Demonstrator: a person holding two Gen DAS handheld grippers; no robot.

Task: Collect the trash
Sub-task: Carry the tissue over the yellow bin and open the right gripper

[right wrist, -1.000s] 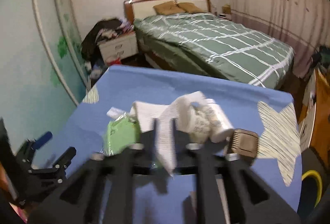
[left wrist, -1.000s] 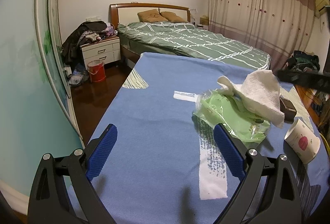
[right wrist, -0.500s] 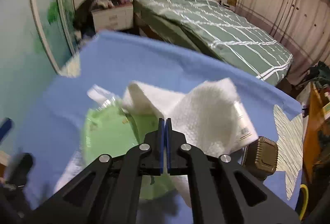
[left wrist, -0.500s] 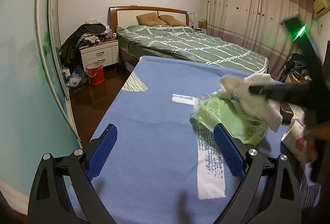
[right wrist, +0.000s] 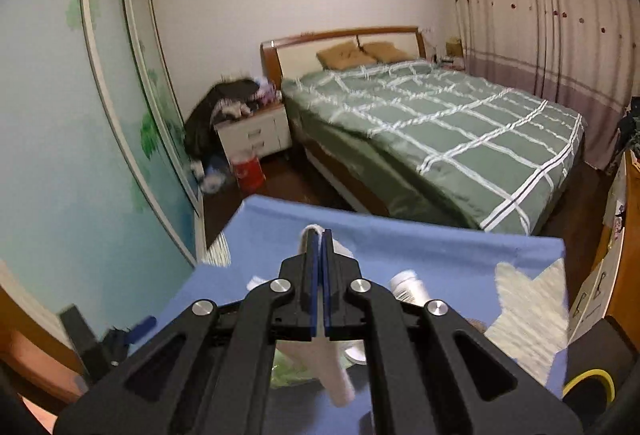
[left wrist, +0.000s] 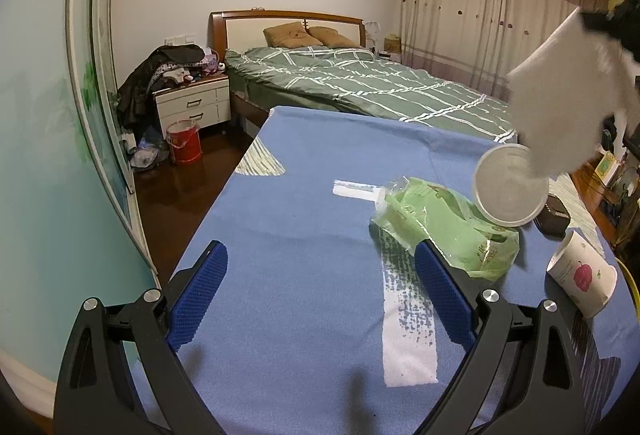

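My right gripper is shut on a white paper towel, which hangs below the jaws well above the table. In the left wrist view the paper towel dangles at the upper right. Under it a green plastic bag lies on the blue tablecloth, with a translucent plastic container on its side against the bag. A paper cup with a red apple print lies at the right. My left gripper is open and low over the cloth, its right pad just short of the bag.
A small dark box sits behind the paper cup. Beyond the table are a green-quilted bed, a white nightstand piled with clothes and a red bucket on the floor. A glass wardrobe door runs along the left.
My right gripper closed on the paper towel and lifted it off the green bag, uncovering the plastic container. My left gripper has stayed where it was, open.
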